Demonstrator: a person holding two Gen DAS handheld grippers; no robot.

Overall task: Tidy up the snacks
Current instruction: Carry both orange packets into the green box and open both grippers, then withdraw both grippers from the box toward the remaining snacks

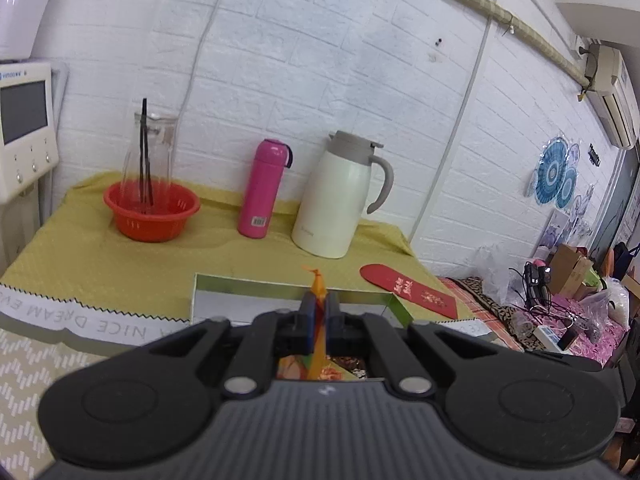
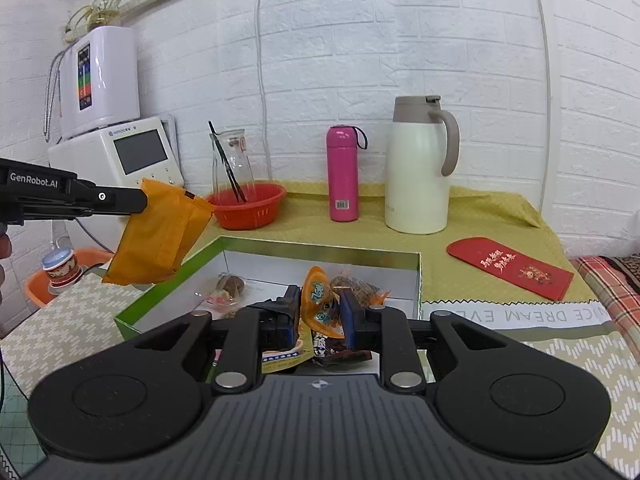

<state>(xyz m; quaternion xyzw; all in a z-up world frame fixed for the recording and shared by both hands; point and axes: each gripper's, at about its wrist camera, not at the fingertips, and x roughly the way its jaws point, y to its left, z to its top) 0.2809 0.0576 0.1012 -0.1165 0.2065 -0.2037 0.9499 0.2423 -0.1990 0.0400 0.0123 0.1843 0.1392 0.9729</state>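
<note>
Because the snacks were being sorted, each gripper carried one clear of the box [image 2: 168, 280]. The left gripper [image 1: 319, 316] was clenched on an orange pack [image 2: 160, 236], hanging at the left above the box's left wall. The right gripper [image 2: 320, 316] pinched a small orange packet [image 2: 320, 304] over the box's near part. About four snacks lay inside. Far behind stood one basket [image 2: 248, 208], one bottle [image 2: 343, 174] and one jug [image 2: 418, 168].

Left gripper [image 1: 319, 312] tight on an orange, seemingly snack, packet [image 1: 318, 280] above the green-rimmed box [image 1: 256, 286].
</note>
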